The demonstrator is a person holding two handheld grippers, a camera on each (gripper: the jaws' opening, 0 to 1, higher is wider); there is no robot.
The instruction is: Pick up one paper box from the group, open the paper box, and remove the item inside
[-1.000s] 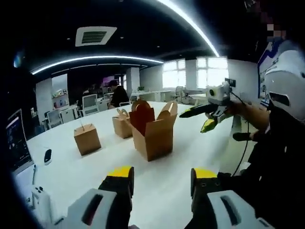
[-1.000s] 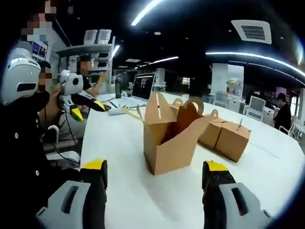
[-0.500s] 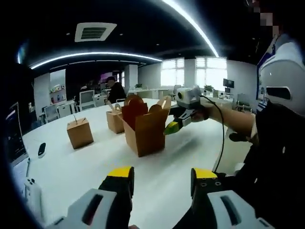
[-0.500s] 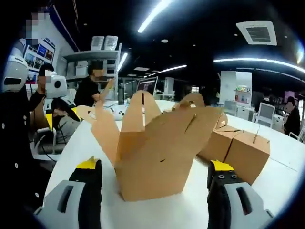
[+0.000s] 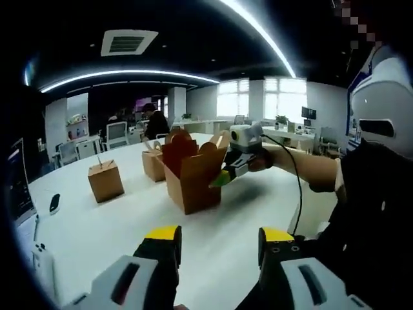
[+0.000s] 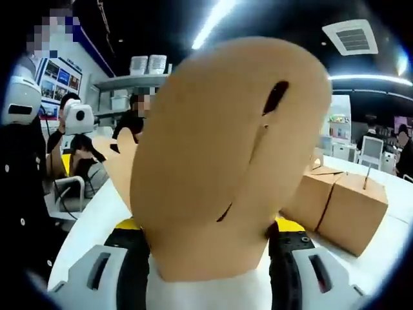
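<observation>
**A:** Where is the open paper box [image 5: 192, 179] placed?

**B:** It is seen in the left gripper view standing upright on the white table [image 5: 97, 226], away from the table's edges, with its brown flaps raised and a reddish inside showing. In the right gripper view, one rounded flap [image 6: 226, 161] with a slot cut in it is pressed up close to the camera.

**A:** How is the right gripper [image 5: 222, 179] held?

**B:** In the left gripper view its yellow-tipped end is set against the box's near side wall. In the right gripper view its two jaws are parted wide, with the flap lying between them; whether the flap is touched by them cannot be told.

**A:** And the left gripper [image 5: 219, 248]?

**B:** Its jaws are spread wide with nothing between them, held above the near edge of the table, well apart from the box.

**A:** What else is set on the table?

**B:** Two closed paper boxes are found beyond the open one: one [image 5: 105, 181] towards the table's left edge, another [image 5: 153, 164] just behind the open box. In the right gripper view, closed boxes [image 6: 352, 210] are seen to the right of the flap. A small dark device [image 5: 54, 203] lies near the left edge. A person's forearm [image 5: 303, 165] is stretched out behind the right gripper, and a seated person [image 5: 155, 124] is visible at the far end of the room.
</observation>
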